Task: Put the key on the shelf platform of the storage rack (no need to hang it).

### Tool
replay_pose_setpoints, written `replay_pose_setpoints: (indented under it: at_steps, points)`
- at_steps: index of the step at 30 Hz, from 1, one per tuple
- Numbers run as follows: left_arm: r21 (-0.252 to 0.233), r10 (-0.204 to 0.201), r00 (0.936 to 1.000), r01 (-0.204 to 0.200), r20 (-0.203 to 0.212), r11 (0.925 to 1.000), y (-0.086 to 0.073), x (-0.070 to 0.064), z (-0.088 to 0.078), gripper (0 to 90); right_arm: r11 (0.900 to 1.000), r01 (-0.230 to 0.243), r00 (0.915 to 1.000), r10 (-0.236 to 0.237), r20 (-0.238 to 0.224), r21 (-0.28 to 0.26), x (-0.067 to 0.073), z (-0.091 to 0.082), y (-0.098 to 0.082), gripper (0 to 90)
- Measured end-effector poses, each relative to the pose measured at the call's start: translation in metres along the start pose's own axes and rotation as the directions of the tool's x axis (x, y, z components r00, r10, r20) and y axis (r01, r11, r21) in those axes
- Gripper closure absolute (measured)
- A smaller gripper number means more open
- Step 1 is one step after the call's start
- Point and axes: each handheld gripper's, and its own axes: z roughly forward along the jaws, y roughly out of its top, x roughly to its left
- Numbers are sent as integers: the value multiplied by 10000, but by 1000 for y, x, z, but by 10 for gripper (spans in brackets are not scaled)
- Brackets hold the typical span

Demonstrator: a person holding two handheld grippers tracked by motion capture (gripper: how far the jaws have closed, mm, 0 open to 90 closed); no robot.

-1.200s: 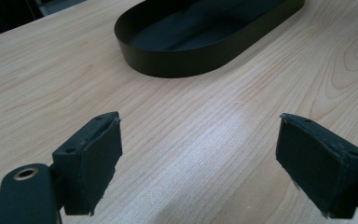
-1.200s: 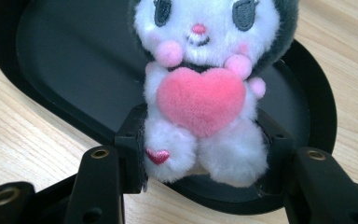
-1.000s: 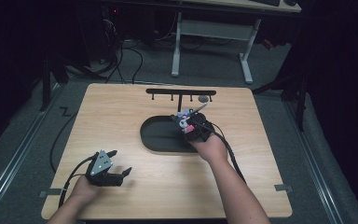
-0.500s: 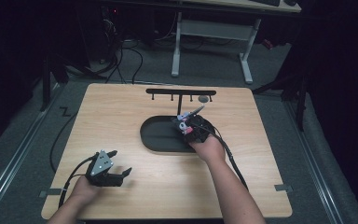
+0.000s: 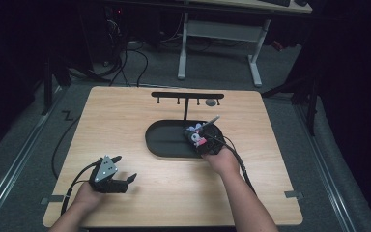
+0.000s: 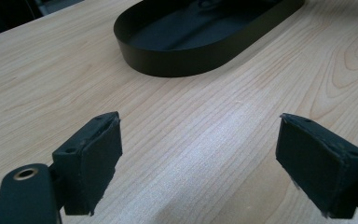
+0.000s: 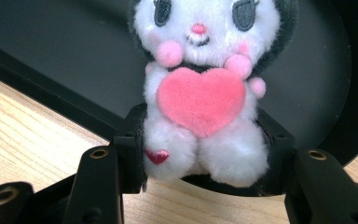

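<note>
Right gripper [image 7: 200,154] clamping white plush toy [image 7: 205,93], pink heart, black ears

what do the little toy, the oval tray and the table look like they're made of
Toy: soft plush, seemingly synthetic fur; fuzzy white pile, velvety pink heart, stitched eyes.
Oval tray: thin rigid black wall with a dull satin sheen; painted metal or plastic, can't tell which.
Table: pale wood or wood-look laminate; grain lines, smooth matte surface.

Left gripper [image 6: 200,163]: two black padded jaws stand wide apart, nothing between them, low over the pale wooden table [image 6: 214,130] with visible grain. Black oval metal tray [image 6: 177,58] with a low upright wall lies ahead, toward the far edge; its dark inside shows little detail
</note>
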Motion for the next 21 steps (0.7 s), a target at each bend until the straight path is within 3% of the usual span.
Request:
replay_pose_setpoints:
  at_steps: [12, 21]
  points:
    - [-6, -16, 10000, 16, 32, 10000, 0, 0, 0, 153, 10000, -64, 10000, 65, 24, -64, 4, 8, 5, 461]
    - [-8, -10, 10000, 10, 31, 10000, 0, 0, 0, 153, 9985, -304, 9995, 300, -88, -448, 5, 6, 9, 313]
